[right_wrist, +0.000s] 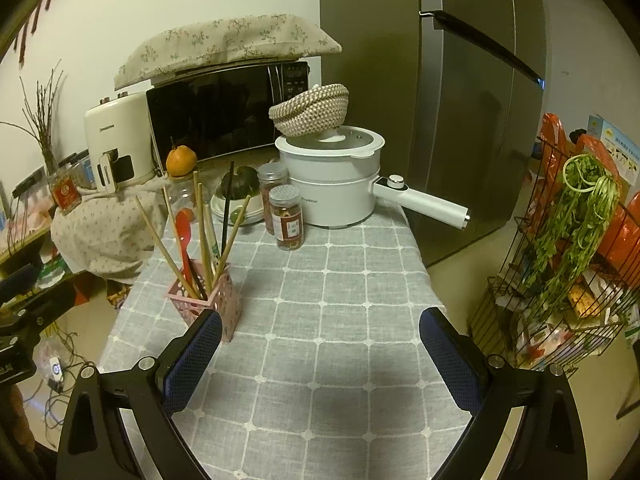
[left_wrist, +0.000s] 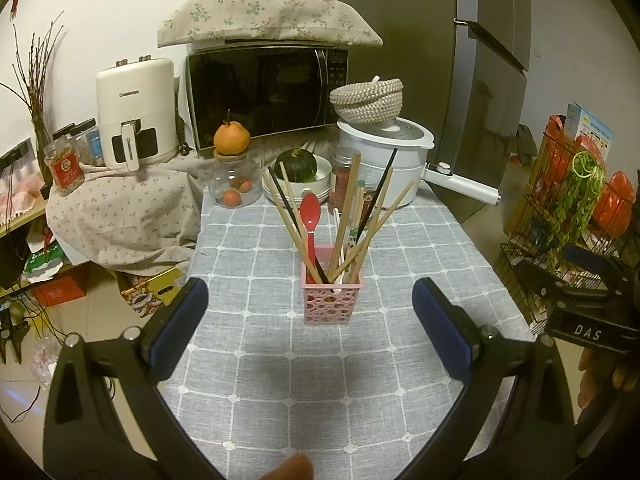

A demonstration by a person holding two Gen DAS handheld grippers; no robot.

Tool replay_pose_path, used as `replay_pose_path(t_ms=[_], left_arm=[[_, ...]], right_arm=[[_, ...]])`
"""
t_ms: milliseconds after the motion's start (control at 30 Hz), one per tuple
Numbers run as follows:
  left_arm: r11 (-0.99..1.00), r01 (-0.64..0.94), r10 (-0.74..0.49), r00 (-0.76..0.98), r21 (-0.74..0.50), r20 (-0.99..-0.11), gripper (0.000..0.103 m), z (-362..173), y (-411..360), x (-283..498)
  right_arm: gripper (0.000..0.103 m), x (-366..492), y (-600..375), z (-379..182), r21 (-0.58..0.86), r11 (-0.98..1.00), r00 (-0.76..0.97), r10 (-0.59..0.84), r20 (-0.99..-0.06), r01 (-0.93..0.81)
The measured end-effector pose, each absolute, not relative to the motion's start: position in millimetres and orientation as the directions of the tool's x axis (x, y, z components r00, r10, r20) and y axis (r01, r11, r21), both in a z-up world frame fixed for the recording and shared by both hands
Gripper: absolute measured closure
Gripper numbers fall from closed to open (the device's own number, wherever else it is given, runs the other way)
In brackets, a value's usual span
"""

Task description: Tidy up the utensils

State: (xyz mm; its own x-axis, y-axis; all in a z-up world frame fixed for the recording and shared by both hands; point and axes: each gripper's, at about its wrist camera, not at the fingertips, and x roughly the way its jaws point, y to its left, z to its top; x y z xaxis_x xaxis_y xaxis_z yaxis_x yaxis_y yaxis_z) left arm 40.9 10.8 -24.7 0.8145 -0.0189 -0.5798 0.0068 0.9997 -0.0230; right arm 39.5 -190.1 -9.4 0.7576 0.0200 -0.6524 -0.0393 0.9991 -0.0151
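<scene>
The holder [left_wrist: 333, 295] is standing on the table [left_wrist: 248, 380], roughly midway across its width and nearer the front edge than the back. It is already carrying the chopsticks [left_wrist: 348, 216] and a red spoon [left_wrist: 310, 216], all fanning outward. No loose utensil is showing on the cloth, so the sorting is probably at or near its end.

The left claw [left_wrist: 310, 322] is hanging wide open and empty, just in front of the holder, which is sitting between the two fingers' lines but apart from both. The right claw [right_wrist: 320, 344] is also gaping and gripping nothing; its left finger is overlapping the holder's near corner in its own view, and whether it is touching cannot be told.

The risk is tipping. The holder looks light and top-heavy, with long sticks leaning over its rim. A finger nudging that corner, or brushing a stick on the way past, could be toppling it and scattering everything toward the jars [right_wrist: 286, 218] and pot [right_wrist: 332, 184] along the back edge.
</scene>
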Motion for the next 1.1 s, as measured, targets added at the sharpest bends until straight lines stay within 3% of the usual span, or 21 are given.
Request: replay_pose_path(t_ms=[1100], left_arm=[[1.0, 0.014, -0.017, 0.814, -0.01, -0.581, 0.001, -21.7, 8.4, 41.1]], right_arm=[[0.003, 43.7, -190.8, -17.6, 0.009, 0.999, 0.732, 0.029, -0.68, -0.032]])
